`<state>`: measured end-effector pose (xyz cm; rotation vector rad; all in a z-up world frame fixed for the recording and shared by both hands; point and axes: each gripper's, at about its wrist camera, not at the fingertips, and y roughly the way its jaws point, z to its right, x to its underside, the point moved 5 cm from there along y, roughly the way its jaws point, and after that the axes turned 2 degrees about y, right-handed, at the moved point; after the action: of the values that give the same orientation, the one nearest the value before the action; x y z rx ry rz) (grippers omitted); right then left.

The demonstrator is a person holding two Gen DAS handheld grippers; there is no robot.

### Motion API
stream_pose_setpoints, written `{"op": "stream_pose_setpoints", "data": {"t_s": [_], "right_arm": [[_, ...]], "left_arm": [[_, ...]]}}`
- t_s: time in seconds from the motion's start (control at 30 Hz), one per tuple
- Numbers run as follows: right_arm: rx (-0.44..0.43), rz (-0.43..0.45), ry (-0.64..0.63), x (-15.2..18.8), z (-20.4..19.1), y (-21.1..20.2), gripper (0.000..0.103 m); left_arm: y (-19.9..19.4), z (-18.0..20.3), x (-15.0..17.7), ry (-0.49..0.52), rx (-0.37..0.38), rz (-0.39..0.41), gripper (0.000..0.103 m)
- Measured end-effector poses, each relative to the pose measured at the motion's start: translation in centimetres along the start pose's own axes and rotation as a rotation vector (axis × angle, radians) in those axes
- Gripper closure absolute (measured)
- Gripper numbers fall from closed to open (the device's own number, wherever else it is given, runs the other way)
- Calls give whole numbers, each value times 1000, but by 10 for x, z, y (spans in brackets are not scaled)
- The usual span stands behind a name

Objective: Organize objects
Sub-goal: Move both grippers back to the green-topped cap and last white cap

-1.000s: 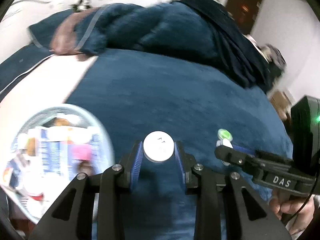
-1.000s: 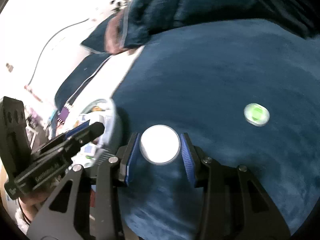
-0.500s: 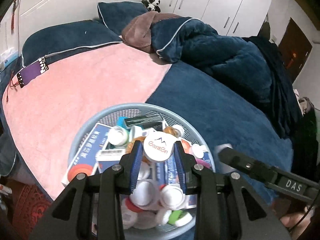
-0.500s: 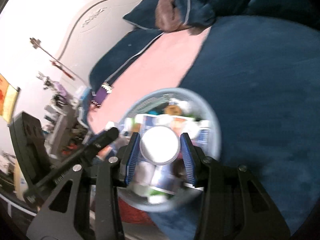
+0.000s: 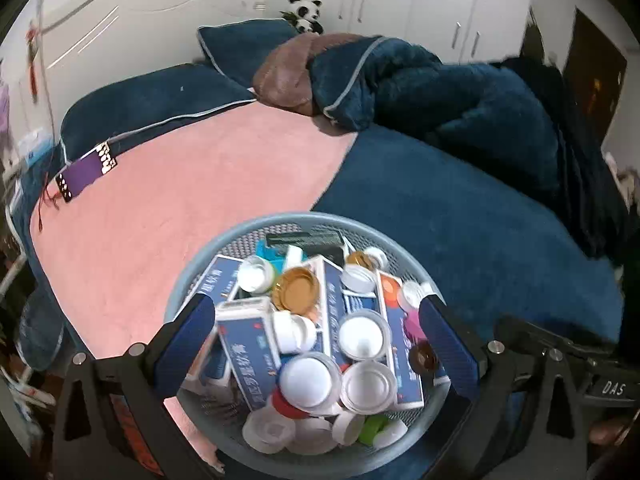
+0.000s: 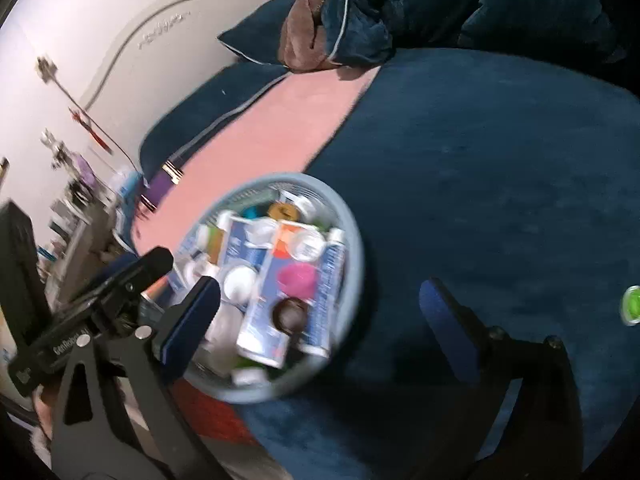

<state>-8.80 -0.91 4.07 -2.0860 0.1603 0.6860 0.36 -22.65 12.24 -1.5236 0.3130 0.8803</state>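
A round grey-blue mesh basket (image 5: 224, 240) sits at the bed's near edge, filled with several white caps, blue-and-white boxes and a gold lid (image 5: 299, 290). My left gripper (image 5: 316, 344) is open and empty right above the basket. In the right wrist view the basket (image 6: 352, 240) lies left of centre. My right gripper (image 6: 320, 316) is open and empty, with its left finger over the basket and its right finger over the blue blanket. A green-and-white cap (image 6: 632, 306) lies on the blanket at the far right.
The bed has a pink sheet (image 5: 180, 208) on the left and a blue blanket (image 5: 460, 216) on the right. Blue pillows and a bunched quilt (image 5: 400, 80) lie at the head. A purple strip (image 5: 84, 172) lies on the pink sheet.
Both grippers swung left from the blue blanket to the basket, each shut on a white cap. Both have now opened wide and hold nothing.
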Motion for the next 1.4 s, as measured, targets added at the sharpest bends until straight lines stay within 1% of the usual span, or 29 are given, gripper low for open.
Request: {"op": "stream_pose_setpoints", "data": {"t_s": [0.03, 0.13, 0.33, 0.67, 0.93, 1.3, 1.4], "right_arm": [[23, 4, -15, 1, 3, -3, 0], [74, 17, -46, 2, 11, -10, 0], [106, 20, -27, 6, 32, -19, 0], [168, 35, 69, 16, 94, -45, 0], [217, 40, 141, 32, 140, -64, 0], [272, 49, 251, 54, 200, -88, 0], [310, 40, 277, 58, 222, -91, 0]], "left_arm": [[1, 4, 1, 16, -6, -3, 1], [0, 17, 5, 58, -17, -8, 1], [1, 41, 9, 98, 2, -20, 1], [8, 98, 21, 181, 62, -51, 1], [19, 150, 35, 250, 112, -85, 1], [33, 217, 55, 317, 184, -143, 1], [41, 237, 61, 337, 208, -156, 1]]}}
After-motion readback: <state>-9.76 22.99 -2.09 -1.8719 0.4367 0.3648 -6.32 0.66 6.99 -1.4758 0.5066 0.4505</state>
